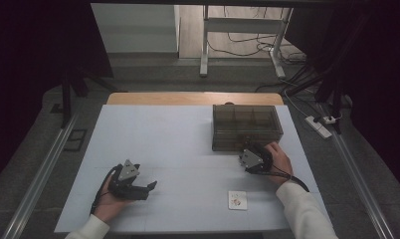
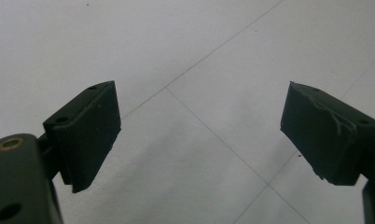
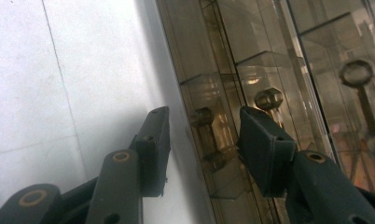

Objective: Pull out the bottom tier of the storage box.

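The right gripper (image 1: 249, 149) is straddling the near edge of the clear compartment box (image 1: 246, 127), jaws apart, with bolts (image 3: 268, 99) lying inside; left gripper (image 1: 149, 188) is gaping empty.

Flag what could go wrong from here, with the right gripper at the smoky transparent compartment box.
1. The right gripper straddles the front edge of the smoky transparent plastic compartment box with jaws apart; closing off-centre could let it slip or skid the box along the pale table.
2. The left gripper rests open, far off, so nothing steadies the box.
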`<state>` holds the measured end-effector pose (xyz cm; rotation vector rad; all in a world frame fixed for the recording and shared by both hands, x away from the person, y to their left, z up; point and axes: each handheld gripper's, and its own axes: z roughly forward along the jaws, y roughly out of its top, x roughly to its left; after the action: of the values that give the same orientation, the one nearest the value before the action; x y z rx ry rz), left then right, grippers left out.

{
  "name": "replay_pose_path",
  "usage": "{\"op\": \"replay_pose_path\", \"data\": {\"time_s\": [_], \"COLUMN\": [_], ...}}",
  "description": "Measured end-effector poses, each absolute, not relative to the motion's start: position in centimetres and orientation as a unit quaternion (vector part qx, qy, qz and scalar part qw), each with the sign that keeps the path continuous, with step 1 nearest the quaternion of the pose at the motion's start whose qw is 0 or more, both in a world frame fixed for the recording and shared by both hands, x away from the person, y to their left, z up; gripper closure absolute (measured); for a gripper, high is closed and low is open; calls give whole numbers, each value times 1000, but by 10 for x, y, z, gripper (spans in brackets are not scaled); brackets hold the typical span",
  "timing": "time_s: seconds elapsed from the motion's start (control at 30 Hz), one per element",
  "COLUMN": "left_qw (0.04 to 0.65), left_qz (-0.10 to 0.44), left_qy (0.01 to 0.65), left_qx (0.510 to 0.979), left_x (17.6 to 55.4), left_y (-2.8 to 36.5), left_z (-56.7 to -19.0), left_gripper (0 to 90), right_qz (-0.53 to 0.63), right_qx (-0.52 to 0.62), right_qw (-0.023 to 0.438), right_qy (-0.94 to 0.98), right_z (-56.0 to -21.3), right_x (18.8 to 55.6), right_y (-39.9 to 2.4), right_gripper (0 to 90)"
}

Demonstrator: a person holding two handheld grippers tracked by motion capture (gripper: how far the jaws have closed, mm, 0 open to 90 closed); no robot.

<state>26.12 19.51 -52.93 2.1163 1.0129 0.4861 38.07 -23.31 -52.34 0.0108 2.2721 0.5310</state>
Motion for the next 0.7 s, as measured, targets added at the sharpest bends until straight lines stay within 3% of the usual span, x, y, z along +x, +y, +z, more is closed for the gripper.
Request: {"op": "replay_pose_path", "data": {"time_s": [0.43, 0.7], "left_qw": [364, 364], "left_qz": [189, 189], "left_qy": [394, 393], "left_qx": [822, 823], "left_x": [261, 261], "left_y": [195, 195], "left_z": [-529, -529], "left_gripper": [124, 124], "right_qz": [240, 247], "right_qx": [30, 40], "right_qw": [359, 348], "right_qy": [902, 903], "right_z": [-518, -519], "right_x": [383, 386], "right_y": [-237, -239], "right_gripper": [589, 576]}}
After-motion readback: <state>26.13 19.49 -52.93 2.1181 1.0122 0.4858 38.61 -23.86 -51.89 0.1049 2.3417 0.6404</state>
